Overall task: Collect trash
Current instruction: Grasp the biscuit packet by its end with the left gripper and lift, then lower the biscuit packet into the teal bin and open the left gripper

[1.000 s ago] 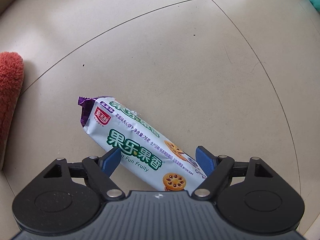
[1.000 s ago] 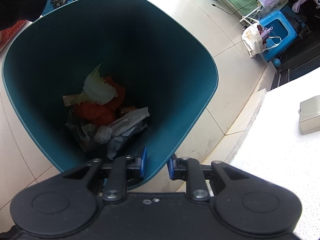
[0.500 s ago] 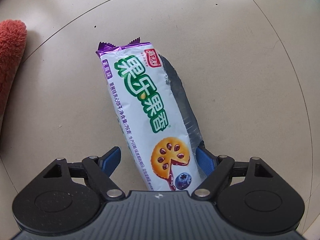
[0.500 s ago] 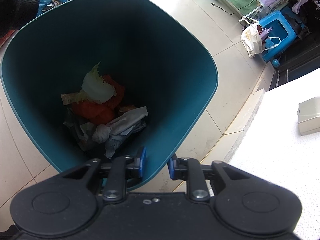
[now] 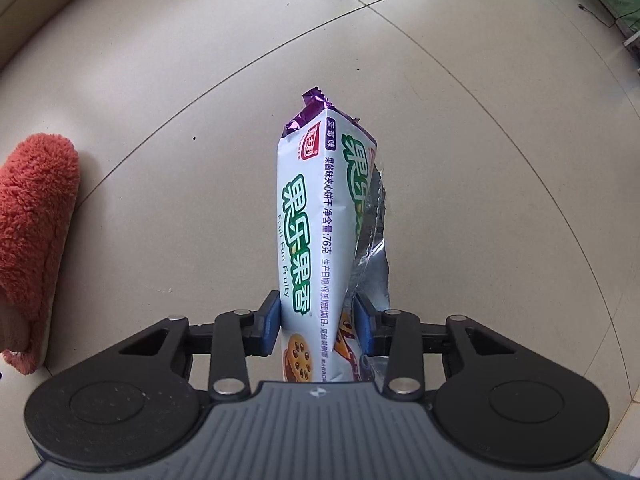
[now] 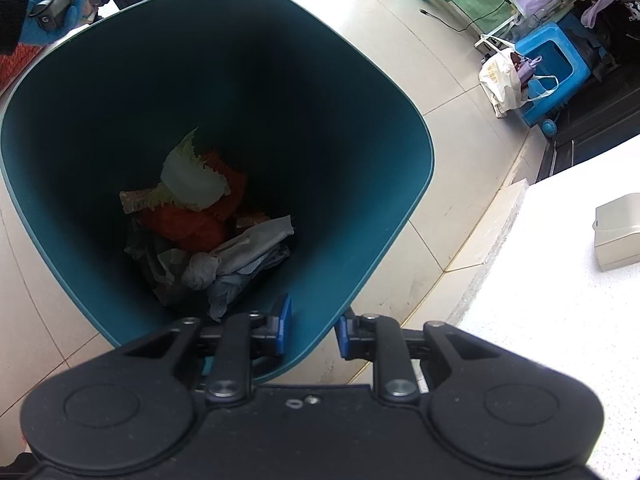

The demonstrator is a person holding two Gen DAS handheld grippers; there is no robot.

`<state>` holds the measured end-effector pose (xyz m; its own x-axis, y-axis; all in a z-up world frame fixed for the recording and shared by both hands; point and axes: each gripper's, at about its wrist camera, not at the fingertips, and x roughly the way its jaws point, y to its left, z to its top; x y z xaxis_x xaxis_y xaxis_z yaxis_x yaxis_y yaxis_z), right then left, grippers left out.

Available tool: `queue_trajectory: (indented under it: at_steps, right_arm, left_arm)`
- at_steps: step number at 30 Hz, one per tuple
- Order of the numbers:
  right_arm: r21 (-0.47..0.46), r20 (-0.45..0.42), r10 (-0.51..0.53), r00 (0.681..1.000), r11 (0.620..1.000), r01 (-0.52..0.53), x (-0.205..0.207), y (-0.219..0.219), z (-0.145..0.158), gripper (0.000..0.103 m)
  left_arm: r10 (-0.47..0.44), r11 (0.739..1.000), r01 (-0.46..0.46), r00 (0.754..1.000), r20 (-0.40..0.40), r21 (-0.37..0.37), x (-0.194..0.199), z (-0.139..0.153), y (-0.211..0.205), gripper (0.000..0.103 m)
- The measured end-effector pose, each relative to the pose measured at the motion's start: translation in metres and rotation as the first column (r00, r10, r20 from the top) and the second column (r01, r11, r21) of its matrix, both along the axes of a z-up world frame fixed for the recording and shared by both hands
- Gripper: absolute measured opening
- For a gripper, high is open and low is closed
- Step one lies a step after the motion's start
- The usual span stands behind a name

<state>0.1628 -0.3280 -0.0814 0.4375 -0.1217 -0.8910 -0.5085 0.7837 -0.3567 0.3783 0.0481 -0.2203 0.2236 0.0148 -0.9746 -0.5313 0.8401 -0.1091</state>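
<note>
A white and green biscuit wrapper (image 5: 316, 216) with a purple crimped end hangs above the tiled floor, torn open along its right side. My left gripper (image 5: 320, 320) has its blue pads pressed against the wrapper's lower end, and its jaws are closing with the wrapper between them. In the right wrist view my right gripper (image 6: 313, 326) is shut on the near rim of a dark teal bin (image 6: 360, 100). Inside the bin lie a cabbage leaf, orange scraps and crumpled grey bags (image 6: 200, 220).
A fluffy red mat (image 5: 32, 220) lies at the left on the floor. A blue-gloved hand (image 6: 52, 4) shows beyond the bin's far rim. A white counter (image 6: 560, 320) with a metal box (image 6: 618, 232) stands at the right. A blue stool (image 6: 560, 60) and a bag (image 6: 504, 76) sit farther back.
The left gripper's jaws have come together on the wrapper and lifted it off the floor, so it now points straight ahead. The right gripper and the bin have kept still.
</note>
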Motion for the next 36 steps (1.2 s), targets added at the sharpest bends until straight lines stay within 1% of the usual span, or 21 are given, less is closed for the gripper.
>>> queue_trajectory:
  at_steps: [2, 4, 6, 8, 10, 13, 16, 18, 19, 21, 22, 25, 26, 29, 32, 34, 36]
  right_arm:
    - [0.005, 0.003, -0.004, 1.0, 1.0, 0.004, 0.0, -0.001, 0.001, 0.022]
    - [0.005, 0.004, -0.005, 1.0, 1.0, 0.005, 0.0, -0.001, 0.002, 0.022]
    - [0.009, 0.005, -0.008, 1.0, 1.0, 0.008, 0.0, -0.002, 0.002, 0.021]
    - [0.015, 0.005, -0.012, 1.0, 1.0, 0.012, 0.001, -0.003, 0.003, 0.021]
    - [0.022, 0.006, -0.018, 1.0, 1.0, 0.018, 0.002, -0.004, 0.003, 0.02]
    - [0.027, 0.007, -0.022, 1.0, 0.999, 0.021, 0.002, -0.005, 0.004, 0.02]
    - [0.036, 0.008, -0.025, 1.0, 0.999, 0.024, 0.003, -0.007, 0.004, 0.019]
    - [0.044, 0.007, -0.029, 1.0, 0.999, 0.029, 0.004, -0.008, 0.005, 0.019]
    - [0.046, 0.006, -0.031, 1.0, 0.998, 0.03, 0.004, -0.009, 0.005, 0.019]
    - [0.048, 0.006, -0.031, 0.999, 0.998, 0.031, 0.005, -0.01, 0.006, 0.019]
    - [0.048, 0.007, -0.03, 1.0, 0.998, 0.029, 0.005, -0.01, 0.006, 0.019]
    - [0.047, 0.008, -0.026, 1.0, 0.999, 0.025, 0.005, -0.01, 0.005, 0.019]
    - [0.049, 0.009, -0.025, 1.0, 0.999, 0.025, 0.005, -0.01, 0.005, 0.019]
    - [0.058, 0.01, -0.028, 1.0, 0.998, 0.027, 0.006, -0.01, 0.005, 0.018]
    - [0.066, 0.013, -0.028, 1.0, 0.997, 0.027, 0.004, -0.01, 0.005, 0.018]
    - [0.072, 0.014, -0.029, 0.999, 0.997, 0.028, 0.004, -0.011, 0.005, 0.018]
    - [0.078, 0.016, -0.03, 0.999, 0.997, 0.028, 0.003, -0.011, 0.004, 0.018]
  left_arm:
    - [-0.047, 0.999, 0.047, 0.999, 0.026, -0.004, -0.01, 0.023, -0.008, 0.037]
    - [-0.111, 0.994, 0.112, 0.991, 0.068, -0.008, -0.026, 0.055, -0.018, 0.037]
    - [-0.169, 0.985, 0.172, 0.979, 0.111, -0.016, -0.042, 0.086, -0.03, 0.037]
    - [-0.239, 0.969, 0.245, 0.959, 0.152, -0.021, -0.059, 0.116, -0.046, 0.037]
    - [-0.309, 0.948, 0.317, 0.933, 0.186, -0.012, -0.077, 0.144, -0.062, 0.037]
    - [-0.406, 0.91, 0.414, 0.886, 0.223, 0.014, -0.101, 0.18, -0.094, 0.037]
    - [-0.477, 0.874, 0.486, 0.846, 0.239, 0.025, -0.121, 0.2, -0.12, 0.037]
    - [-0.523, 0.845, 0.534, 0.814, 0.253, 0.028, -0.136, 0.204, -0.129, 0.037]
    - [-0.544, 0.831, 0.556, 0.797, 0.26, 0.034, -0.141, 0.215, -0.141, 0.037]
    - [-0.586, 0.8, 0.598, 0.763, 0.273, 0.045, -0.15, 0.228, -0.154, 0.037]
    - [-0.604, 0.785, 0.617, 0.745, 0.283, 0.05, -0.152, 0.233, -0.168, 0.037]
    - [-0.652, 0.739, 0.671, 0.693, 0.308, 0.057, -0.157, 0.239, -0.196, 0.037]
    - [-0.667, 0.727, 0.683, 0.682, 0.301, 0.063, -0.157, 0.237, -0.205, 0.037]
    - [-0.717, 0.683, 0.728, 0.654, 0.242, 0.058, -0.158, 0.214, -0.238, 0.037]
    - [-0.763, 0.641, 0.761, 0.621, 0.177, 0.094, -0.164, 0.185, -0.264, 0.037]
    - [-0.778, 0.627, 0.771, 0.613, 0.141, 0.113, -0.163, 0.168, -0.277, 0.037]
    - [-0.795, 0.606, 0.787, 0.594, 0.123, 0.118, -0.164, 0.156, -0.287, 0.037]
